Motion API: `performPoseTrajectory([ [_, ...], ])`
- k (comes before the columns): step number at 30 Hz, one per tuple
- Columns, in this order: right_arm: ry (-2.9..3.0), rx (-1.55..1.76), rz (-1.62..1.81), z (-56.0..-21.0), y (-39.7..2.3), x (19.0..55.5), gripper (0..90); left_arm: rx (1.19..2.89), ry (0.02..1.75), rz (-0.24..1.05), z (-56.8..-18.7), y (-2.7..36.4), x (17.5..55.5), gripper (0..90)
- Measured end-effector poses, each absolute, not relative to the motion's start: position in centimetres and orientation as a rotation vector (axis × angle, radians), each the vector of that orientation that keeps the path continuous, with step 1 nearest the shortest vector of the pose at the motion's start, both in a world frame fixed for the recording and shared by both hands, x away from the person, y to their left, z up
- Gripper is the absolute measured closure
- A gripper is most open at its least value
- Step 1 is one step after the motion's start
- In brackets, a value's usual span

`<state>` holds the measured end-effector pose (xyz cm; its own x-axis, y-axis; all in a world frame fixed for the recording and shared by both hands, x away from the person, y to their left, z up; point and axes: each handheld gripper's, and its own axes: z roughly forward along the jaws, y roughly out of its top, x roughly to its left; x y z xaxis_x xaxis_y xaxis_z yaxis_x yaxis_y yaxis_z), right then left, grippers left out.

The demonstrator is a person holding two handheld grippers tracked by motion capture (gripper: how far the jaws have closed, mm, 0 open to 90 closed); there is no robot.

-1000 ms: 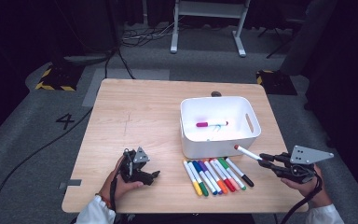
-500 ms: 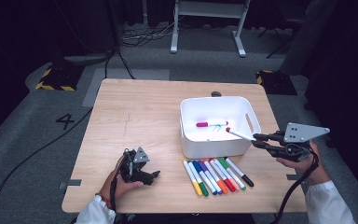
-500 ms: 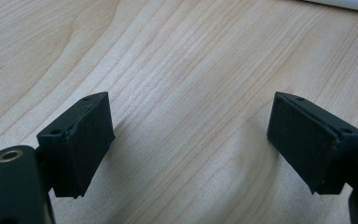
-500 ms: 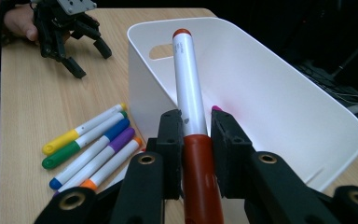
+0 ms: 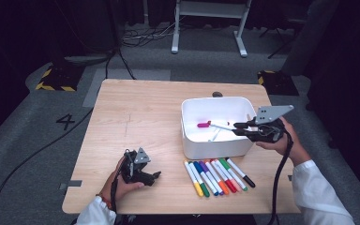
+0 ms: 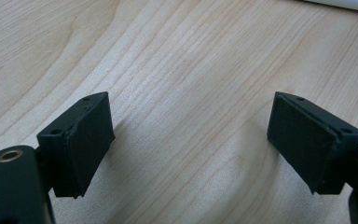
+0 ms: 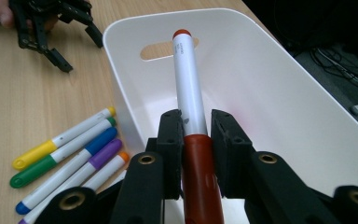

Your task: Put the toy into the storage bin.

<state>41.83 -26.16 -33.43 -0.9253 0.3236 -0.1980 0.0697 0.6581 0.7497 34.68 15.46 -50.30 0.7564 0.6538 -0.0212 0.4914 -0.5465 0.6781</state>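
The right gripper [image 5: 238, 128], clamped on a red-capped white marker pen [image 7: 189, 100], has carried it from beside the row of coloured markers [image 5: 218, 175] up over the white plastic bin [image 5: 201, 143]. It looks ready to drop in. The left gripper [image 6: 191, 140] rests on the wooden table [image 5: 140, 117], jaws apart, holding nothing.

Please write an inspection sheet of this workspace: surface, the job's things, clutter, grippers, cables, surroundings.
Surface: wooden table, light grain, mostly bare.
Job's things: red marker held over the white bin; a pink marker lies inside; row of markers lies in front of the bin.
Clutter: nothing seen.
Grippers: right gripper shut on the red marker; left gripper open, fingers wide apart, low over the table.
Cables: black cable hangs from the right gripper; another cable runs across the floor.
Surroundings: grey floor, white stand, dark background.
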Motion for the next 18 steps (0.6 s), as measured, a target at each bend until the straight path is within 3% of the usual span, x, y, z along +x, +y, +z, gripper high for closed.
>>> performPoseTrajectory([
  [9, 2.741, 0.299, 1.022, -34.7, -23.5, 45.5, 74.6, 2.261, 0.855, 0.302, -50.3, 15.4, 34.7, 14.5],
  [18, 2.886, 0.183, 0.805, -36.0, -21.3, 45.9, 74.5, 2.26, 0.857, 0.303, -50.3, 15.4, 34.7, 14.5],
])
